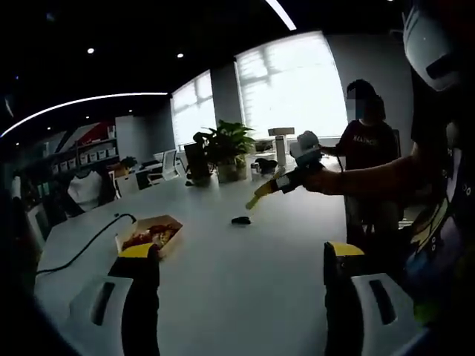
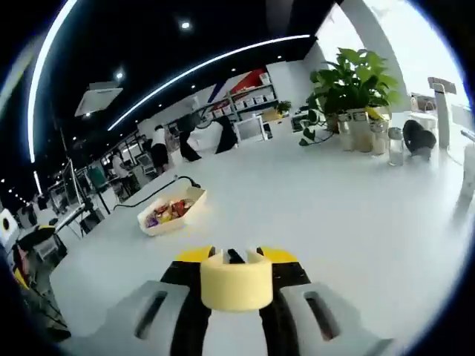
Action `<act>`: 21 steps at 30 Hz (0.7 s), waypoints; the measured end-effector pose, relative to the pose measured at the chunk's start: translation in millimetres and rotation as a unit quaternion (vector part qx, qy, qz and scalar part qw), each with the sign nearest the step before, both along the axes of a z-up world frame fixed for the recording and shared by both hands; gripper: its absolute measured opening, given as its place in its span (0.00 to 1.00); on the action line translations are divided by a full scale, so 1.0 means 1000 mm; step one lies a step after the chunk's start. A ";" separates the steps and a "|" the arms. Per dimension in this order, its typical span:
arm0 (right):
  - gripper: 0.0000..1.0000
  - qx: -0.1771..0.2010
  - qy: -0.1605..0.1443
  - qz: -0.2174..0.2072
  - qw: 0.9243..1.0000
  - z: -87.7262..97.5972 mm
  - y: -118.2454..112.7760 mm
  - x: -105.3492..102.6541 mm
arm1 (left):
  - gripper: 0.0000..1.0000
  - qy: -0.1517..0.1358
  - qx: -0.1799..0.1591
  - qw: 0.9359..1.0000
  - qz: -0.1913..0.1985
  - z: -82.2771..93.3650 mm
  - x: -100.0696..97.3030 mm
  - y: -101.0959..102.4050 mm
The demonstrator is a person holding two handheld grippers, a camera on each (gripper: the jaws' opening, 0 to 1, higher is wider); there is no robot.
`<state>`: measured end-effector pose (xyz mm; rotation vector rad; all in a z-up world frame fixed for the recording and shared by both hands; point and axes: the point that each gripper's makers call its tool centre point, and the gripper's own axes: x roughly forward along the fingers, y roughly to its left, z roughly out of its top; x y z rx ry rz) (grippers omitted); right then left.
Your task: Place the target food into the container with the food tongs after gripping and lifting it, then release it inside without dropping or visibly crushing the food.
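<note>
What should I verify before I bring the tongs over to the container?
1. Right hand-held gripper shut on the yellow tongs: ok.
2. Left hand-held gripper open, holding nothing: ok.
3. Container upright on the table, open top: ok.
4. Food held between the tong tips: cannot tell.
5. What the small dark object on the table is: cannot tell.

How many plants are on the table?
1 that I can see: a leafy potted plant at the far end of the white table, near the windows. Others may be hidden.
</note>
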<state>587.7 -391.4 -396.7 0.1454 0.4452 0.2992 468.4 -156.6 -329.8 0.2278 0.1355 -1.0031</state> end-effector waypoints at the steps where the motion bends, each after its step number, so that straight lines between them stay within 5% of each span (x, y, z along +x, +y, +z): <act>1: 0.19 -0.011 0.008 0.012 1.000 -0.004 0.000 0.004 | 0.98 0.000 0.000 1.000 0.001 0.000 0.000 0.001; 9: 0.20 -0.056 0.015 0.058 0.997 -0.010 -0.004 0.021 | 0.97 0.002 0.000 1.000 0.010 -0.001 0.002 0.006; 14: 0.20 -0.102 0.070 0.093 0.988 -0.023 -0.002 0.018 | 0.97 0.002 0.001 1.000 0.014 -0.002 0.004 0.009; 15: 0.20 -0.121 0.061 0.090 0.987 -0.020 -0.005 0.022 | 0.97 0.003 0.002 1.000 0.014 -0.001 0.005 0.009; 18: 0.20 -0.138 0.103 0.113 0.978 -0.026 -0.003 0.022 | 0.97 0.001 0.002 1.000 0.015 0.000 0.006 0.010; 19: 0.20 -0.134 0.145 0.126 0.972 -0.033 -0.001 0.018 | 0.97 0.002 0.002 1.000 0.014 0.000 0.006 0.009; 21: 0.20 -0.107 0.171 0.141 0.969 -0.032 0.006 0.019 | 0.97 0.001 0.002 1.000 0.014 0.001 0.007 0.009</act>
